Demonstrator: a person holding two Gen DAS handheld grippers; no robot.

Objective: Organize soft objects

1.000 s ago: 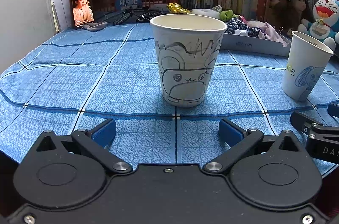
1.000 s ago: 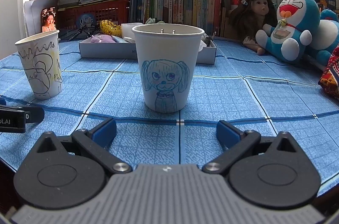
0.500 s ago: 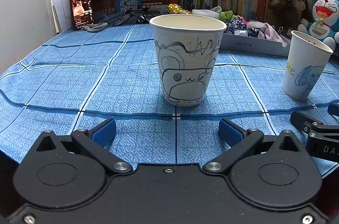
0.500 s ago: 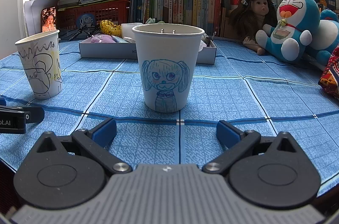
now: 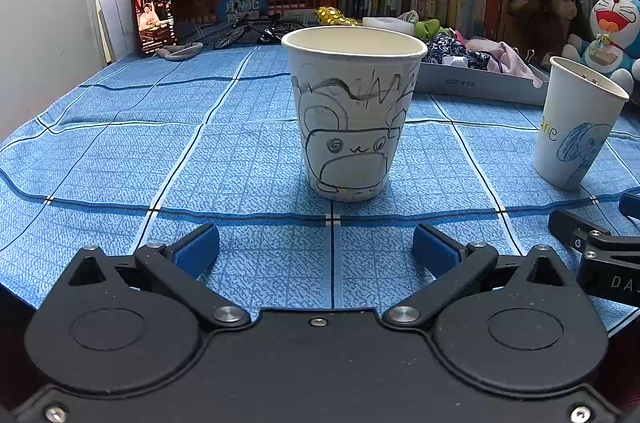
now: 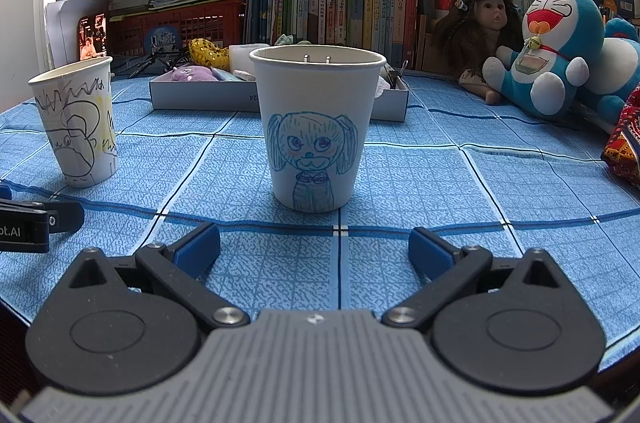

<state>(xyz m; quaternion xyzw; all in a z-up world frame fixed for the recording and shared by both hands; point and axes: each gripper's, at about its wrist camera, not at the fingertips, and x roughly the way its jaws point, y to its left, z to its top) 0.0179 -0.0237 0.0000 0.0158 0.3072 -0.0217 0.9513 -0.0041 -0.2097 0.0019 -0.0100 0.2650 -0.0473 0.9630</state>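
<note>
Left wrist view: our left claw is spread wide and holds nothing, low over the blue-checked bench, with the black-doodled paper cup standing upright at 12 o'clock. The right claw is just as wide and empty, facing the blue-dog cup at 12 o'clock. The soft things lie heaped in the shallow grey tray beyond the cups, well apart from both claws. We judge them light, limp and easily squashed, unlikely to slip from the pads; we would pinch each at its bulkiest fold. The cups look thin and tippable, so we would squeeze gently mid-wall.
</note>
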